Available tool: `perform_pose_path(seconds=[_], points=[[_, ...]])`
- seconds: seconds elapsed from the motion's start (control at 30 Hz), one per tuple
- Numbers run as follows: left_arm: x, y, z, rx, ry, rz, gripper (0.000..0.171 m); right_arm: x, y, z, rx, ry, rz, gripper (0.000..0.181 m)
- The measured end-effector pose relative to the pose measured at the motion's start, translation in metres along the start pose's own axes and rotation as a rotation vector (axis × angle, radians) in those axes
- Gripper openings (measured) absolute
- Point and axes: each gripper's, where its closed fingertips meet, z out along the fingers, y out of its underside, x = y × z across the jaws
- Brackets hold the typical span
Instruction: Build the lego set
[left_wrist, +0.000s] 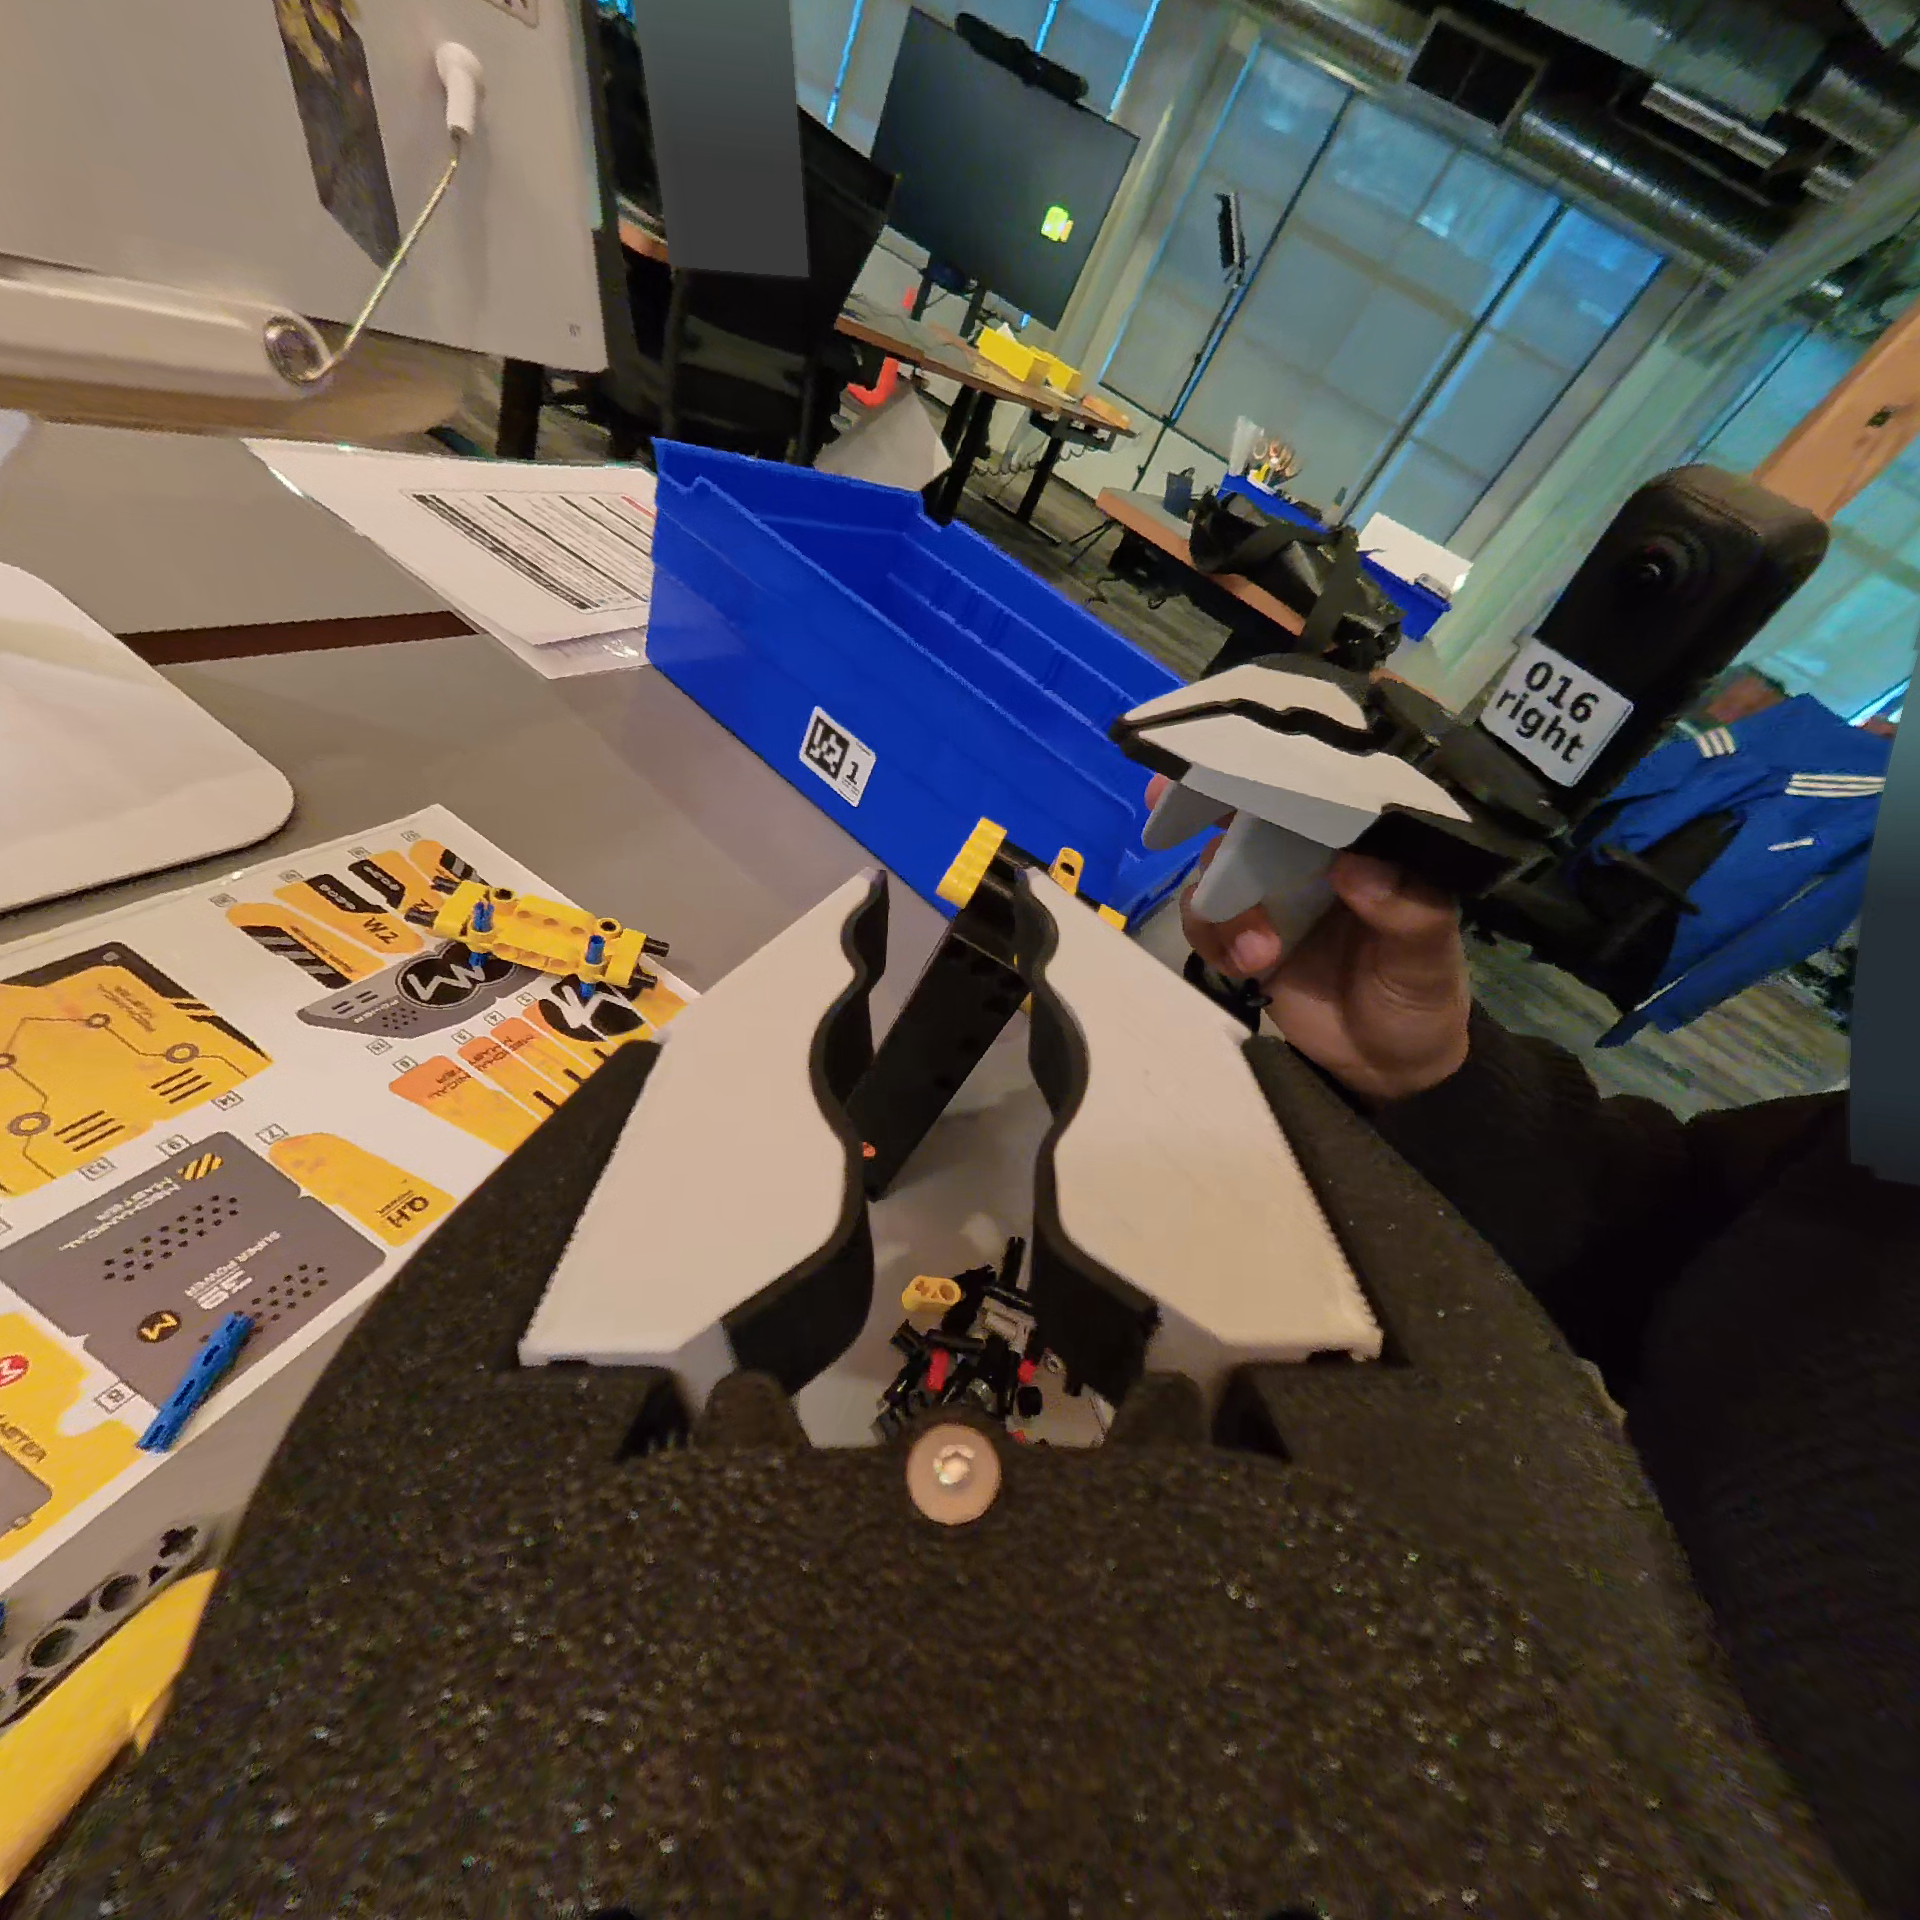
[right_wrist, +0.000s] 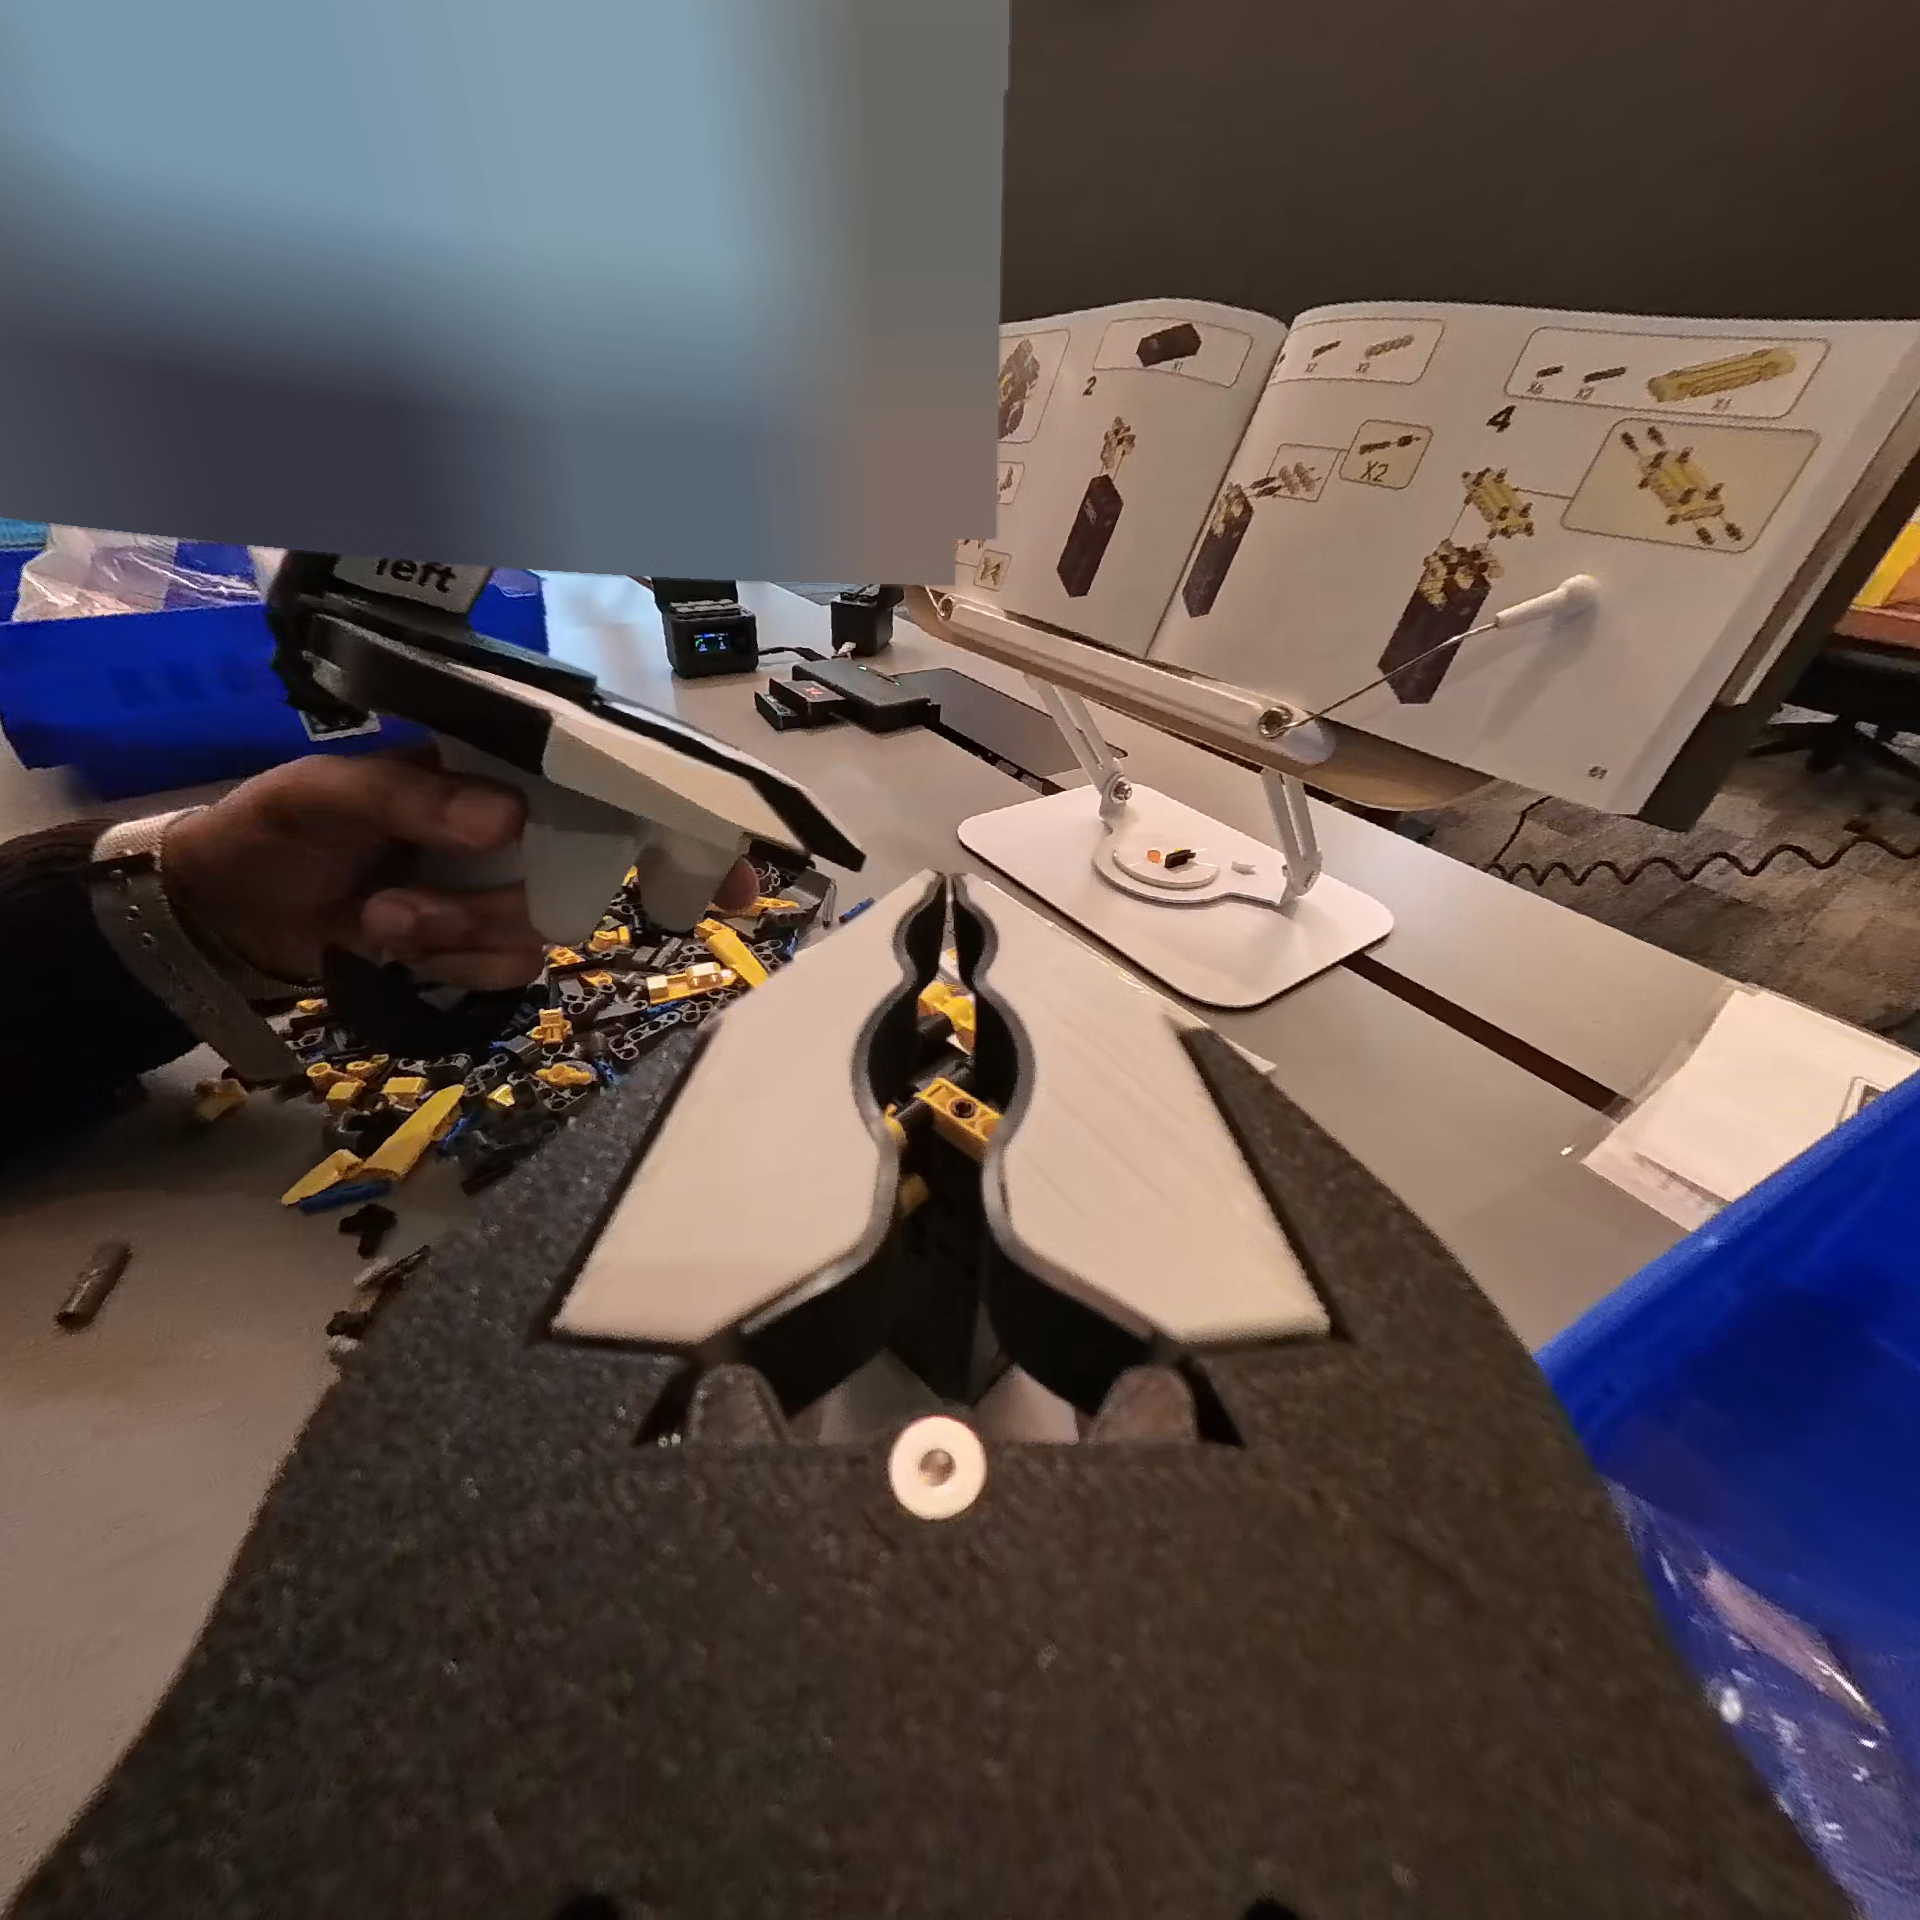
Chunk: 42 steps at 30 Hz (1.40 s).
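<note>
Grey, smooth table top (left_wrist: 623, 748) sits in a big office room. On the far left lies a shiny sticker sheet (left_wrist: 208, 1091), yellow and grey. A small yellow build (left_wrist: 540, 930) with blue pins and a thin blue beam (left_wrist: 197, 1382) rest on it.

Next, the left gripper (left_wrist: 951, 894) is squeezed onto a long black block (left_wrist: 935, 1029). The block is tilted above the table, with yellow bits fixed on its far end. The gripper's fingers are smooth white with wavy black edges, and its body is rough and bumpy.

Behind sits a hard blue plastic bin (left_wrist: 883, 623). On the right, a hand (left_wrist: 1351, 966) holds up the right gripper (right_wrist: 948, 883). Its tips are pressed together, with nothing pinched that I can see.

Many little black and yellow pieces (right_wrist: 582, 997) lie loose in a heap. A paper booklet (right_wrist: 1455, 499) stands open on a white stand (right_wrist: 1174, 914).
</note>
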Motion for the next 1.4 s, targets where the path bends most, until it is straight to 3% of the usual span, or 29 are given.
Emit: perform_pose_path(seconds=[0.27,0.77,1.4], points=[[-0.007,0.001,-0.002,0.005,0.023,-0.062,0.024,0.001,0.004,0.002,-0.010,0.020,-0.042,0.001],[-0.014,0.004,-0.003,-0.001,0.029,-0.096,0.024,0.016,-0.001,-0.006,0.062,0.017,0.095,0.001],[-0.012,-0.001,-0.006,0.011,0.039,-0.096,0.024,0.019,0.000,-0.006,0.065,0.019,0.107,0.001]])
